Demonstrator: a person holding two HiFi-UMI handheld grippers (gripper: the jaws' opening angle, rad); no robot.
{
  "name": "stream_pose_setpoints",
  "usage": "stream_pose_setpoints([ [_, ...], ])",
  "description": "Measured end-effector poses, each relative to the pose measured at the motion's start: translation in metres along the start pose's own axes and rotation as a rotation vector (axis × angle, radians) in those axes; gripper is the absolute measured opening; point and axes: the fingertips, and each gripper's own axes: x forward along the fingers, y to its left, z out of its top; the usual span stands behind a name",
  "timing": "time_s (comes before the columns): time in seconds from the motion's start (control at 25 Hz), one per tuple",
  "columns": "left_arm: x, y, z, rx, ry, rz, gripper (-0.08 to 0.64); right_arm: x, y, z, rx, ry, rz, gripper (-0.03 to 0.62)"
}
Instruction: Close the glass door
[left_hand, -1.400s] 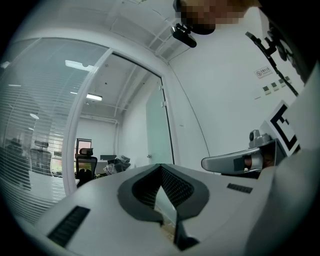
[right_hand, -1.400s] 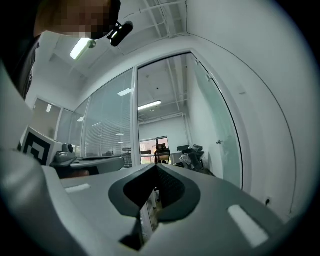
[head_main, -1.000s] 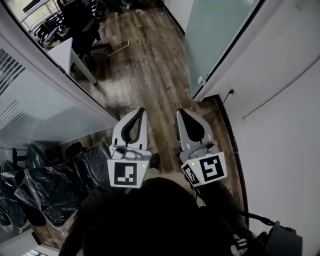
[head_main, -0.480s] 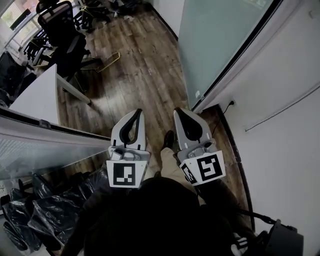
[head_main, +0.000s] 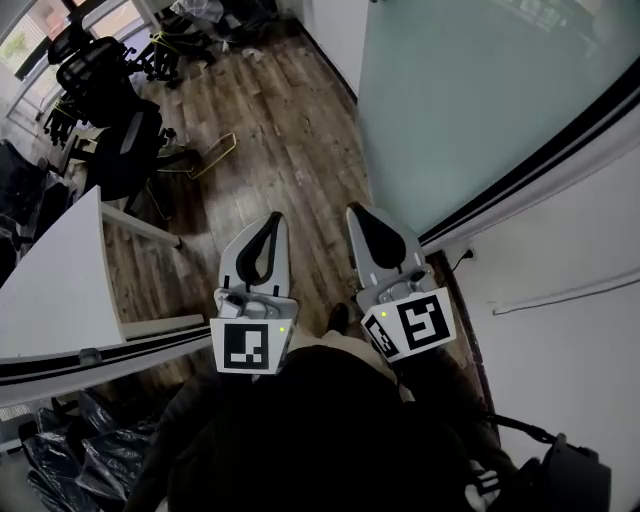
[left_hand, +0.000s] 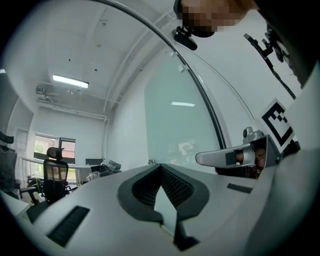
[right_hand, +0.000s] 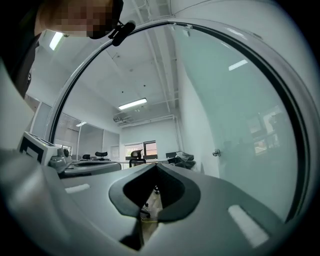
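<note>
- Pale, frosted sea-green across the glass door (head_main: 450, 110), edged with a black strip.
- Dark brown wood-plank pattern, streaked with lighter grain, on the floor (head_main: 290, 150).
- Light grey shells with black ribbed inner pads on the left claw (head_main: 270, 222) and right claw (head_main: 356, 212).
- Black squares on white on the marker cubes (head_main: 246, 346).
- Plain white on the wall (head_main: 580, 250) and tabletop (head_main: 50, 290).
- Black on the office chairs (head_main: 110, 110); glossy black on the bags (head_main: 70, 460).

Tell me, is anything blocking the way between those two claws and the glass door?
Nothing visible does. The left gripper and right gripper are shut and empty, and only bare wood floor lies between them and the glass door to their right.
</note>
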Motion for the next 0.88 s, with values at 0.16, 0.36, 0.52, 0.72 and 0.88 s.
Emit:
stream_pose_setpoints([
  [0.16,0.048,0.033,-0.002,-0.002,-0.004,0.015,-0.003,0.054,-0.028,0.000,0.040,0.010,0.011,0.002],
  [0.36,0.118,0.087,-0.021,-0.014,-0.003,0.025,-0.003,0.139,-0.057,-0.014,-0.010,0.034,0.027,0.002],
  [0.52,0.201,0.138,-0.042,-0.018,-0.016,0.010,-0.003,0.227,-0.101,-0.029,-0.019,0.038,0.012,0.002],
  [0.72,0.341,0.220,-0.023,-0.066,-0.002,0.032,-0.003,0.359,-0.185,-0.001,-0.027,0.080,0.001,0.002],
  [0.88,0.390,0.293,-0.024,-0.084,-0.030,0.041,-0.003,0.432,-0.200,0.005,-0.030,0.085,-0.043,0.002],
])
